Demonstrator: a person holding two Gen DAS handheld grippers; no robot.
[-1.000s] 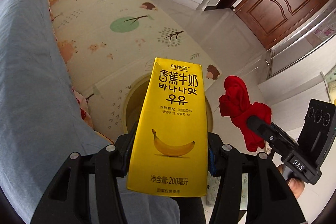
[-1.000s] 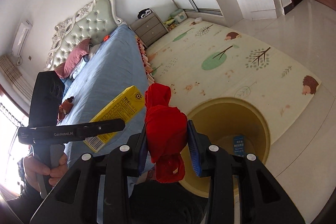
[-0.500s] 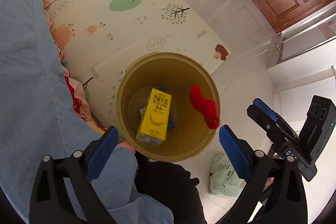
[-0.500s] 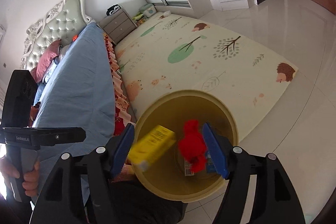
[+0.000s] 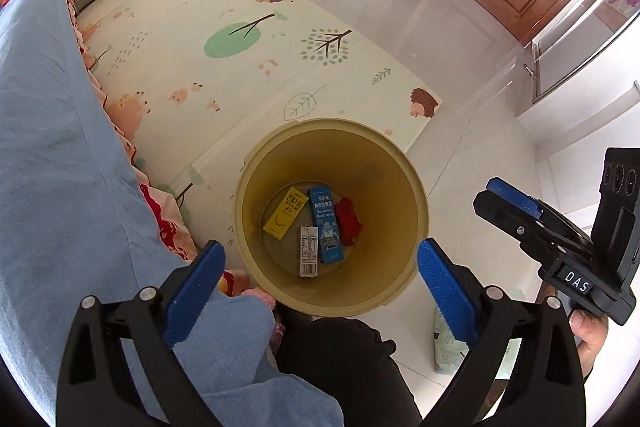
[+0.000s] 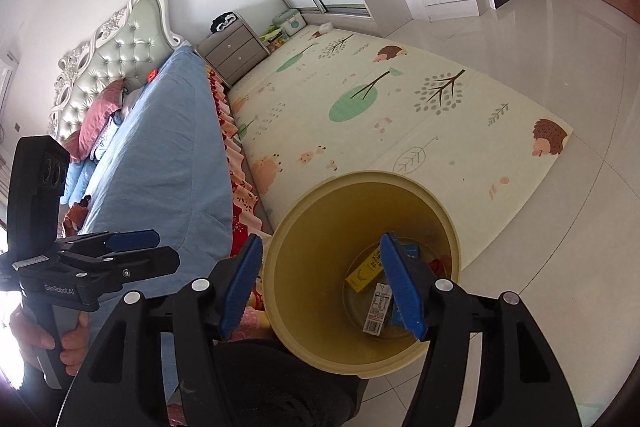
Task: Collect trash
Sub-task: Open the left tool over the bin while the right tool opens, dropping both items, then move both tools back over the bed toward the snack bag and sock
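Right wrist view: the right gripper's point(image 6: 322, 283) right finger point(image 6: 402, 287) covers most of the blue carton point(image 6: 412, 251) and part of the yellow carton point(image 6: 366, 269) in the bin point(image 6: 280, 267). Red cloth point(image 6: 438, 264) shows only as a sliver behind that finger. Near rim of the bin is hidden behind the black gripper frame.

Left wrist view: print on the small white carton point(image 5: 309, 255) is too small to read. Pale green packet point(image 5: 448, 351) on the floor is half hidden behind the left gripper's point(image 5: 318, 293) right finger point(image 5: 446, 297). The hand point(image 5: 592, 335) under the other gripper is cut off by the lens edge.

Bed point(image 5: 48, 155) runs out of frame on the left. The dark clothing point(image 5: 344, 367) at bottom centre hides the floor below.
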